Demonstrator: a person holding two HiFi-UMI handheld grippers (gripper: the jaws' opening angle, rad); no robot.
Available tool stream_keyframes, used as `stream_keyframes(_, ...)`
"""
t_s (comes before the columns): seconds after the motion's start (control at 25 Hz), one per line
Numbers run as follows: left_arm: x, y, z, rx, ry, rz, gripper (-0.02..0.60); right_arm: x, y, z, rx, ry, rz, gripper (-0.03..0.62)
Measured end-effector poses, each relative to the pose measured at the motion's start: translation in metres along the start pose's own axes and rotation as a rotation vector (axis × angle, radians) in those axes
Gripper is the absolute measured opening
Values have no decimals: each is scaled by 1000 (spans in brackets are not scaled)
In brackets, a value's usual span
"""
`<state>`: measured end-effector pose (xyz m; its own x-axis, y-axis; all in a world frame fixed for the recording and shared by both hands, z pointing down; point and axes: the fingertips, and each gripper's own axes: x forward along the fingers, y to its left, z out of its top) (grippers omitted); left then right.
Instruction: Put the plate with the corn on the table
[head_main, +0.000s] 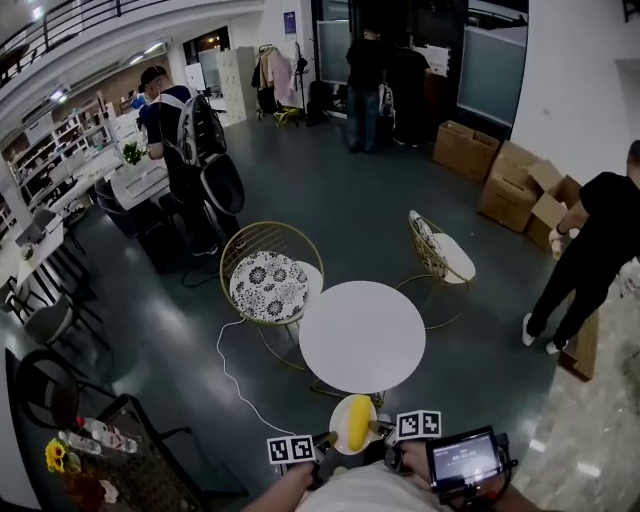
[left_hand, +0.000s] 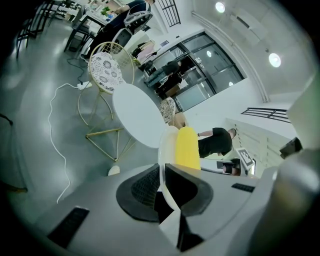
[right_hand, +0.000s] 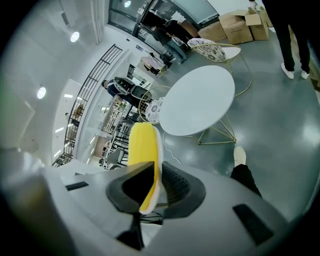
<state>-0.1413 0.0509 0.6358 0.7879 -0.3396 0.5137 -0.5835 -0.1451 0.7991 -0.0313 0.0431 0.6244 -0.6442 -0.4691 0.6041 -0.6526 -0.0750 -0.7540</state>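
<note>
A small white plate (head_main: 340, 414) with a yellow corn cob (head_main: 357, 422) on it hangs in the air just short of the round white table (head_main: 362, 335). Both grippers hold it by opposite rims. My left gripper (head_main: 323, 441) is shut on the left rim and my right gripper (head_main: 386, 431) on the right rim. In the left gripper view the plate (left_hand: 166, 150) stands edge-on between the jaws of that gripper (left_hand: 163, 187), with the corn (left_hand: 187, 147) and the table (left_hand: 137, 114) beyond. The right gripper view shows the corn (right_hand: 141, 145), the plate (right_hand: 158, 162), its gripper (right_hand: 152, 187) and the table (right_hand: 197, 100).
Two gold wire chairs (head_main: 268, 280) (head_main: 440, 255) stand at the table's far side. A white cable (head_main: 232, 375) trails over the dark floor. A person in black (head_main: 590, 255) bends at the right near cardboard boxes (head_main: 505, 175). A dark stand with flowers (head_main: 95, 465) is at lower left.
</note>
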Motion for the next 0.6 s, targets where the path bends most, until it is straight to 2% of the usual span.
stream_keyframes(0.28,9,10,18,-1,11,24,37,15,-1,16,7,17,16,57)
stream_keyframes(0.6,46,8,45,7,36,26,37,21,-21,54,29,25,20,57)
